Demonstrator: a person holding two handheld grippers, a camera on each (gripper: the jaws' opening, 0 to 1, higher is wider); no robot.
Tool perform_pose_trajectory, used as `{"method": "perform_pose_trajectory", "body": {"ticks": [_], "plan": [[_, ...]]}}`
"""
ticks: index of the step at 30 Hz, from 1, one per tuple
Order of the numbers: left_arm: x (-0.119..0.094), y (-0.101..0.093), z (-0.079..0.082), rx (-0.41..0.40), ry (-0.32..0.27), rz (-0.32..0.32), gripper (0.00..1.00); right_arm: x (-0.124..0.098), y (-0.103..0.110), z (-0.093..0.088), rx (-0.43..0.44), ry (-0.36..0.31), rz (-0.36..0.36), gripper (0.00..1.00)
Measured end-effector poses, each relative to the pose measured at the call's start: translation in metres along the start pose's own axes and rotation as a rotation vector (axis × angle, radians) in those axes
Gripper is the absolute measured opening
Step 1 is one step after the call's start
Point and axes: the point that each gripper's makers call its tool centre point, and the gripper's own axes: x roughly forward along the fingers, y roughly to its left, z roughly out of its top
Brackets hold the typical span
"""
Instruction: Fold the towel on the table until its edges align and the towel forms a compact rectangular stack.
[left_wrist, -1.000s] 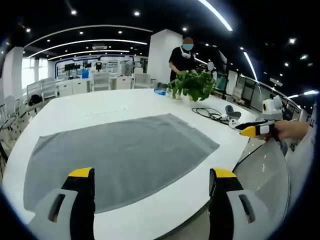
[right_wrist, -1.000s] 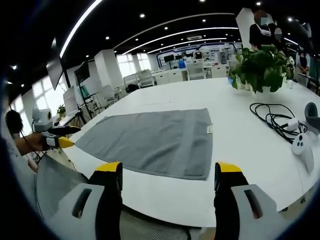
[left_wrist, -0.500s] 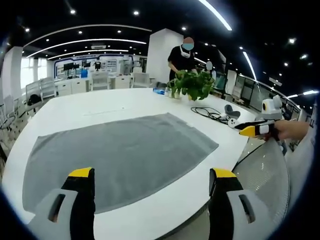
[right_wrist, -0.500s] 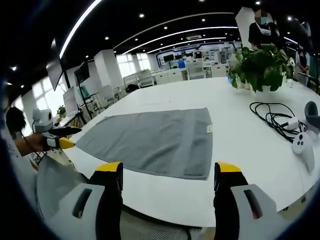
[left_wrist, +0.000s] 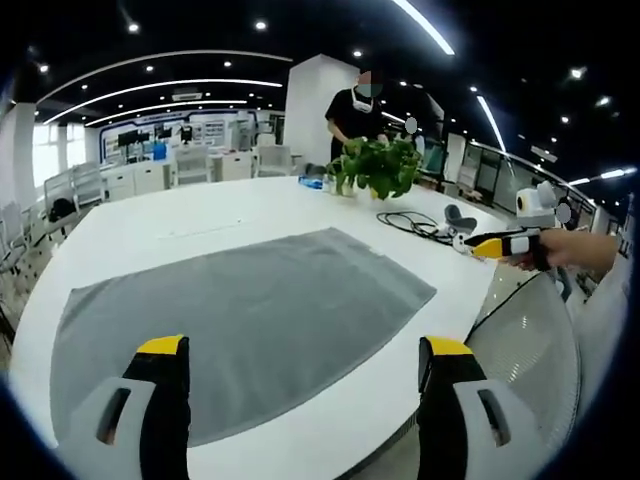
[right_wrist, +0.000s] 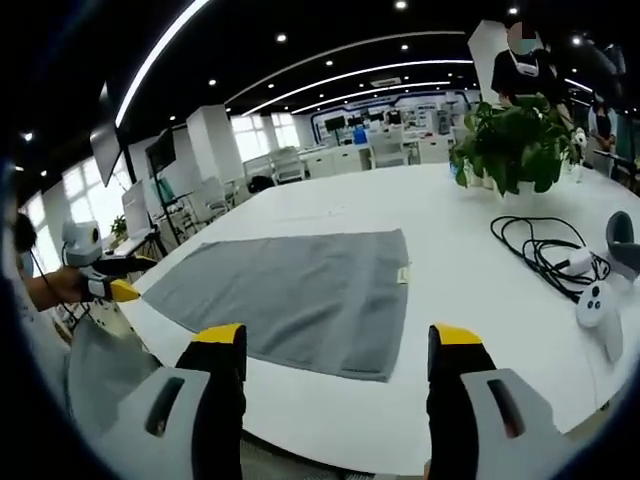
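A grey towel lies flat and unfolded on the white table; the right gripper view shows the same towel from its other end. My left gripper hovers open over the table's near edge, short of the towel. My right gripper is open too, held above the table edge just before the towel's near hem. In the left gripper view the right gripper appears at the right, held by a hand. The left gripper shows at the left of the right gripper view.
A potted plant stands on the far part of the table, a person behind it. A black cable and white controllers lie right of the towel. Chairs and desks fill the room beyond.
Both views have shifted slightly, with the towel a little lower and further left in the right gripper view. The towel itself has not moved and both grippers stay open.
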Motion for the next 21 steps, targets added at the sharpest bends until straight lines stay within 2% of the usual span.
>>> {"method": "perform_pose_trajectory", "body": {"ticks": [8, 13, 15, 18, 21], "plan": [[0.02, -0.008, 0.019, 0.066, -0.002, -0.04, 0.98, 0.011, -0.017, 0.033, -0.004, -0.072, -0.03, 0.73], [0.039, -0.019, 0.04, 0.126, -0.016, -0.081, 0.97, 0.021, -0.019, 0.046, -0.033, -0.068, -0.023, 0.71], [0.046, -0.027, 0.048, 0.152, -0.021, -0.107, 0.97, 0.022, -0.02, 0.054, -0.065, -0.073, -0.027, 0.67], [0.056, -0.04, 0.058, 0.202, -0.035, -0.147, 0.96, 0.029, -0.02, 0.071, -0.073, -0.105, -0.027, 0.67], [0.068, -0.054, 0.062, 0.247, -0.025, -0.185, 0.94, 0.037, -0.02, 0.079, -0.076, -0.11, -0.019, 0.67]]}}
